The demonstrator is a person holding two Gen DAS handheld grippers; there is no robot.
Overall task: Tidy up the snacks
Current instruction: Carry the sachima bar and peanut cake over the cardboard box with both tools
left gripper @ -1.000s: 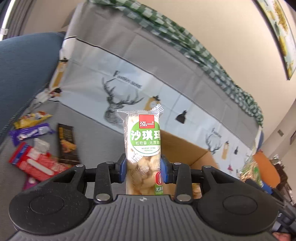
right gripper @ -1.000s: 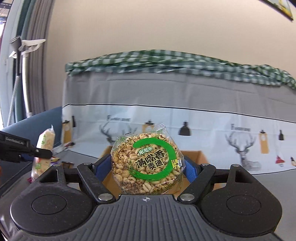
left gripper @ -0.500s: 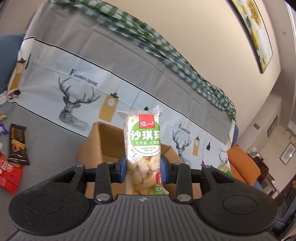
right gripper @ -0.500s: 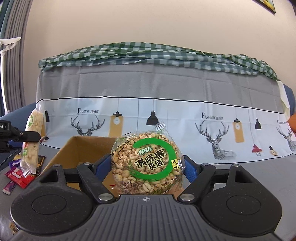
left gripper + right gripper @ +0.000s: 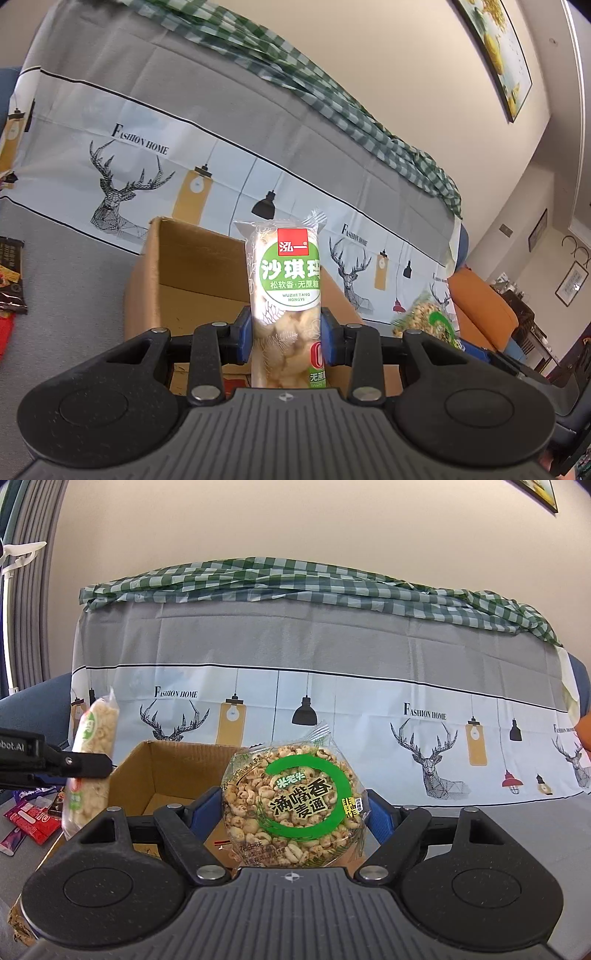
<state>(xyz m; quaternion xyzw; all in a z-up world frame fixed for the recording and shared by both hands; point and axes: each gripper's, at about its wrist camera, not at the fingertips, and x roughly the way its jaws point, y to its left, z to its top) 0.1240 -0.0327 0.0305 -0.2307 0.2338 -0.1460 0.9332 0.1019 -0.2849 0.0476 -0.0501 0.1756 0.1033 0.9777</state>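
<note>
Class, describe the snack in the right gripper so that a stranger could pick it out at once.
Find the open brown cardboard box before the deer-print cloth. In front of it the right gripper clamps a round clear packet of puffed grain rings. Its green ring label sets it apart from the tall narrow packet at left.

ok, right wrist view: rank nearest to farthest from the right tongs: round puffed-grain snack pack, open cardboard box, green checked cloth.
1. Round puffed-grain snack pack with green ring label: clamped in the right tongs.
2. Open brown cardboard box: just behind, toward the left.
3. Green checked cloth: farthest, draped along the sofa back, top of view.
</note>
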